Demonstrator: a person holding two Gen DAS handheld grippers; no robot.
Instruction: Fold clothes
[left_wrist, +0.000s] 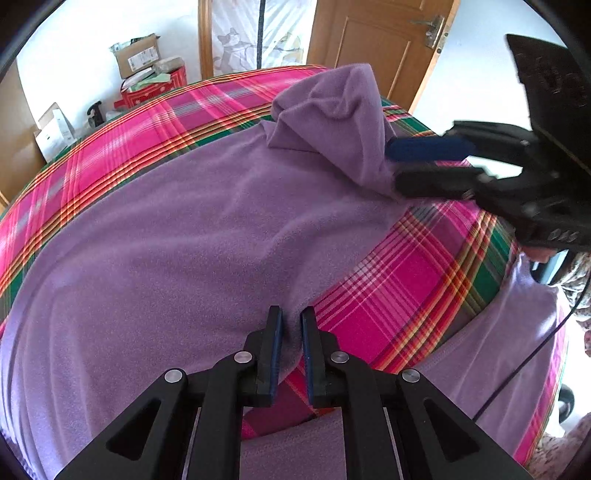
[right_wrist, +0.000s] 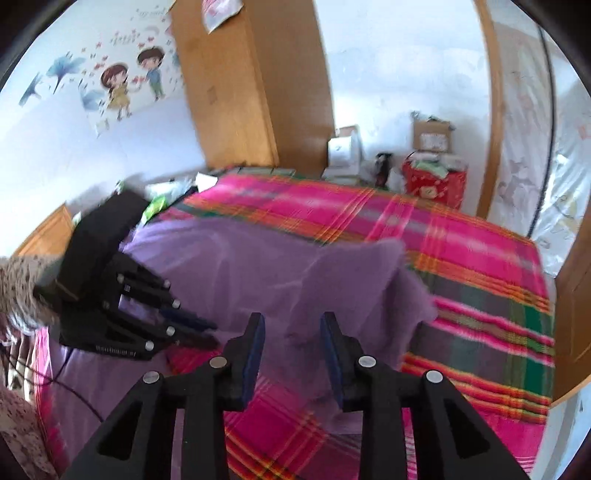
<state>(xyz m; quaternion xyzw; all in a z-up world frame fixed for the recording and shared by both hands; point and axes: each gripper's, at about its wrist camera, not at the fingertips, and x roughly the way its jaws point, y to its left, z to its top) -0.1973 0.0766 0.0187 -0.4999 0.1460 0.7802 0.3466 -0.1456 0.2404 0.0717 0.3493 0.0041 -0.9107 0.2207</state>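
A purple fleece garment (left_wrist: 177, 236) lies spread over a bed. My left gripper (left_wrist: 291, 332) is at its near edge, jaws almost together, pinching the hem. One part of the garment (left_wrist: 332, 110) is bunched up and raised at the far right. My right gripper (left_wrist: 393, 166) reaches in from the right beside that raised fold, its fingers apart. In the right wrist view the right gripper (right_wrist: 291, 332) stands open; the purple fold (right_wrist: 362, 288) hangs just beyond and between the pads without being pressed. The left gripper (right_wrist: 208, 334) shows at the left, low on the cloth.
The bed wears a pink plaid cover (left_wrist: 129, 133). Cardboard boxes (left_wrist: 136, 55) and a red box (left_wrist: 155, 88) stand past its far edge. A wooden door (left_wrist: 369, 37) is behind, a wardrobe (right_wrist: 251, 92) to the side. A black cable (left_wrist: 517, 369) hangs at the right.
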